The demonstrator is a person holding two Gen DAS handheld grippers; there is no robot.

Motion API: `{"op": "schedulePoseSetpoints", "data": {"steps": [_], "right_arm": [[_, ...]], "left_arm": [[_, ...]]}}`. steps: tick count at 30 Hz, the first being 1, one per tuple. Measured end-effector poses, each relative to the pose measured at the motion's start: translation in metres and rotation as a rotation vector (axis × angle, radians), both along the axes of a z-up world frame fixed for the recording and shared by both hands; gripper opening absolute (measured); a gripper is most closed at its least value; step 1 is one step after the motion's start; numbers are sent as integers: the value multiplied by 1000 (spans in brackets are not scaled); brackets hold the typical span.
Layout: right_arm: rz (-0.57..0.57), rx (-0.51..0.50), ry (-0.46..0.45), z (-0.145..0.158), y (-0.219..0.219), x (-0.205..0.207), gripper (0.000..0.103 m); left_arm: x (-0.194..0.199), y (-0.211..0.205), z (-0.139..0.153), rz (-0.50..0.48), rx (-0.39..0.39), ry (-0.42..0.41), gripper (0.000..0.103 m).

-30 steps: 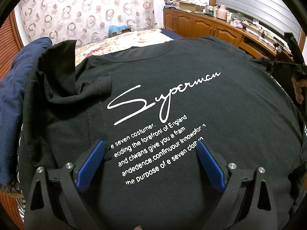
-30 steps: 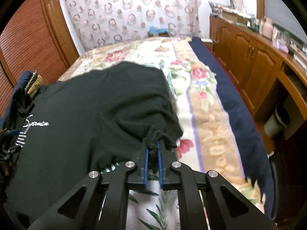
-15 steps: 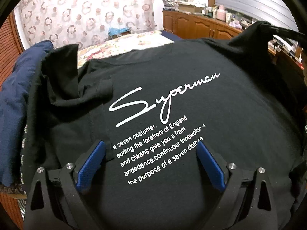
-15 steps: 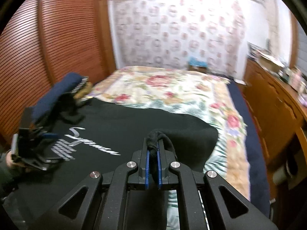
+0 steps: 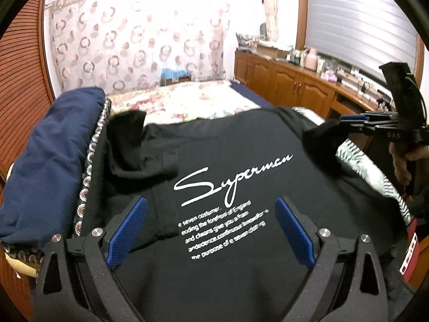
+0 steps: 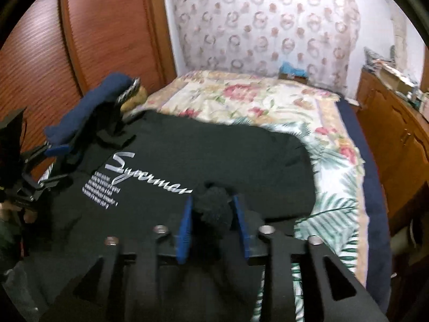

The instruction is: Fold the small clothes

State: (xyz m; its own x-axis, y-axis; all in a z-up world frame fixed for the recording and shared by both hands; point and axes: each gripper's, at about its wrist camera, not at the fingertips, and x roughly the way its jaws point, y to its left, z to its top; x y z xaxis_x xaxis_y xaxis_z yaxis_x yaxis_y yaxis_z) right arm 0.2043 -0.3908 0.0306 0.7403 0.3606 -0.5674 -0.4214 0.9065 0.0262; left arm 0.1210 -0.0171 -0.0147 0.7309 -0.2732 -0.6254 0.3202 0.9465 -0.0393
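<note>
Left wrist view: navy garment [image 5: 45,155] piled at left edge of black T-shirt [image 5: 214,161], wooden cabinets [image 5: 289,80] behind. Shirt lies spread on floral bedspread [image 6: 254,102], print up. Left gripper [image 5: 211,225] hovers low over the print, fingers spread wide, holding nothing. Right gripper [image 6: 213,222] jaws partly parted, bunched shirt fabric between them; firm grip or not, cannot tell.
</note>
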Motion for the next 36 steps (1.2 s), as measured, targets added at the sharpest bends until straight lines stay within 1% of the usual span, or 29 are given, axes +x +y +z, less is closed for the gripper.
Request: {"op": "schedulePoseSetpoints", "data": {"steps": [2,5,9,13,16,17,18,19,20,22,23,24,26,30,33,36], "right_arm": [[-36,27,-20,6,-15,-2,52],[-100,21,-17,0,-30,4,53],[-154,-2,77,-33,-33,30,53],[-174,17,144,-59,-35,56,52],[-172,26,165,-61,-40,71,52],[-167,18,166,-63,-42,74,46],[-162,2,167,-64,-40,77,43],[-162,-21,151,-63,-39,73,35],[-157,-41,144,-60,-36,71,23],[-134,-55,151,-57,-31,74,7],[-129,-68,152,-55,-29,75,4],[-124,-79,150,-55,-30,73,3],[-120,-97,121,-45,-27,75,2],[-101,-90,41,-13,-13,79,2],[-61,-113,-1,8,14,84,2],[-15,-122,-25,20,45,93,2]], "left_arm": [[0,0,5,-1,-13,-14,97],[-3,-4,10,-13,-24,-33,97],[-4,-7,10,-21,-20,-37,97],[-5,-6,4,-19,-7,-23,97],[-4,-2,1,-9,-8,-13,97],[-4,-1,1,-4,-10,-10,97],[-3,2,0,2,-14,-7,97],[-3,3,0,5,-16,-5,97],[-3,5,-1,9,-16,-4,97],[-4,7,-2,15,-15,-3,97],[-4,9,-2,17,-17,-3,97],[-4,11,-2,19,-18,-4,97],[-6,14,-2,25,-21,-8,97],[-7,24,-1,45,-36,-12,97],[-7,29,-1,55,-46,-14,97],[-8,33,-1,62,-51,-16,97]]}}
